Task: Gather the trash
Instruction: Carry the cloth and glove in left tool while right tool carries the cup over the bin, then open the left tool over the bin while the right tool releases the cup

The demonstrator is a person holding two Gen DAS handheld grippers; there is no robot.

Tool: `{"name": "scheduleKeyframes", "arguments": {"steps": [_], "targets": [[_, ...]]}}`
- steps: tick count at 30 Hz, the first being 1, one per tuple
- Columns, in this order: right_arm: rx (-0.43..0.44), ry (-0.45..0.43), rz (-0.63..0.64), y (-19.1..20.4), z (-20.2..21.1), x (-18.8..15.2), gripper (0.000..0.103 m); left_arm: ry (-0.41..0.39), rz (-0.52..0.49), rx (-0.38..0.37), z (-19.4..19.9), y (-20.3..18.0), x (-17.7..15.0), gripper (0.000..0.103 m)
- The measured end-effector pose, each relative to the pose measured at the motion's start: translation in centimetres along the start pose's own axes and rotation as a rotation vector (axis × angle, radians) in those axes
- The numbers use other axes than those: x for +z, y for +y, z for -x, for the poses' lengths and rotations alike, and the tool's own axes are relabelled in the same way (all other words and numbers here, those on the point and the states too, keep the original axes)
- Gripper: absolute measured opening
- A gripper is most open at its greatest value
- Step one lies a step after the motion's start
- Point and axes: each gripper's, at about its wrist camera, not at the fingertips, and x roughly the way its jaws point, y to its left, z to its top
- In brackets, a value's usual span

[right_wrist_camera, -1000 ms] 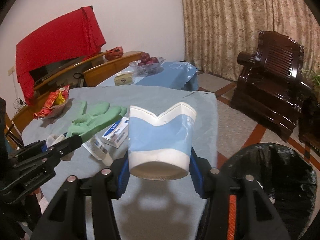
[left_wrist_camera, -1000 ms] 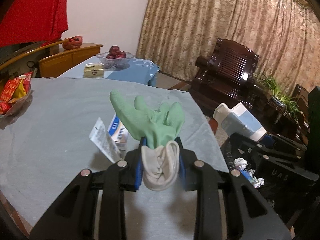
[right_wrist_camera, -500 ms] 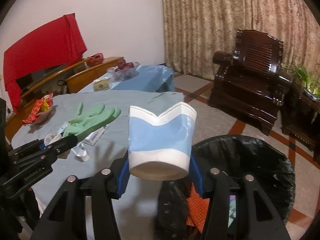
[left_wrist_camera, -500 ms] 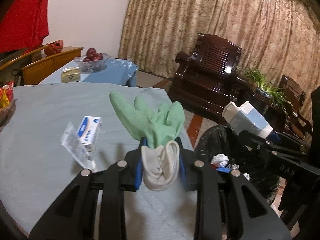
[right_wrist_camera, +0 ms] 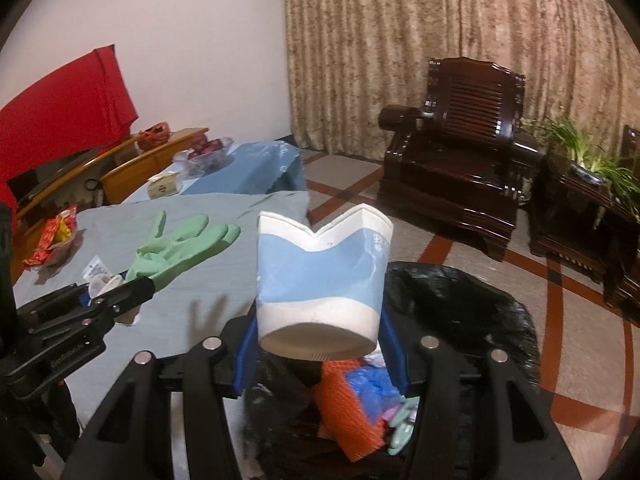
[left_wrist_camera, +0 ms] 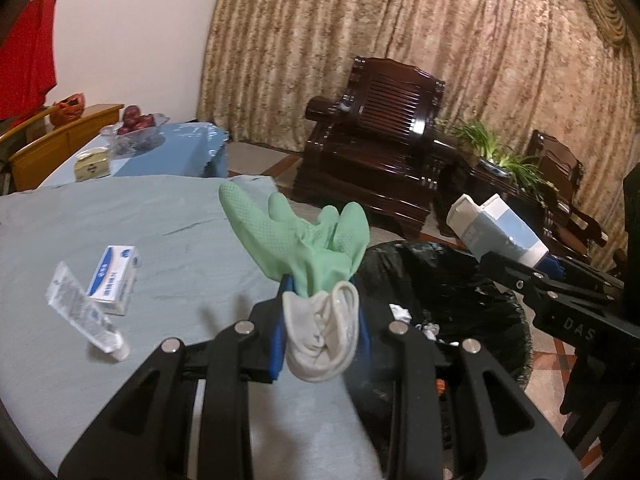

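My left gripper (left_wrist_camera: 320,312) is shut on a green rubber glove (left_wrist_camera: 304,236) by its pale rolled cuff, held over the table's right edge beside the black-lined trash bin (left_wrist_camera: 452,292). The right gripper (right_wrist_camera: 320,332) is shut on a crushed blue-and-white paper cup (right_wrist_camera: 320,276), held above the bin (right_wrist_camera: 472,320), where orange and blue scraps (right_wrist_camera: 352,404) lie. In the left wrist view the cup (left_wrist_camera: 496,228) and the right gripper (left_wrist_camera: 516,268) show at right. The glove (right_wrist_camera: 180,244) and the left gripper (right_wrist_camera: 116,292) appear at the left of the right wrist view.
On the grey tablecloth (left_wrist_camera: 120,216) lie a small blue-and-white box (left_wrist_camera: 114,280) and a clear tube (left_wrist_camera: 80,316); a red snack packet (right_wrist_camera: 52,236) sits at its far side. Dark wooden armchairs (left_wrist_camera: 380,148) stand behind the bin, and a blue-covered side table (left_wrist_camera: 168,152) carries a fruit bowl.
Both grippers have swung right with their loads, from over the table to the bin. The bin now fills the right of both views; the box and tube have slid left.
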Motion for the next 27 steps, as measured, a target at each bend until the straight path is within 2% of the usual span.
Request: {"name": "scheduleKeyframes", "arguments": {"steps": [16,27], "targets": [[-0.131,0.0,-0.083,-6.9,1.3,-1.1,0.052,0.027,-0.072,-0.097,-3.8,-6.0,0.0,0.027],[-0.178,0.024,-0.104,-9.8,0.5,-2.2,0.052,0.071,-0.13,-0.146,-7.5,-9.2,-0.4,0.028]]}}
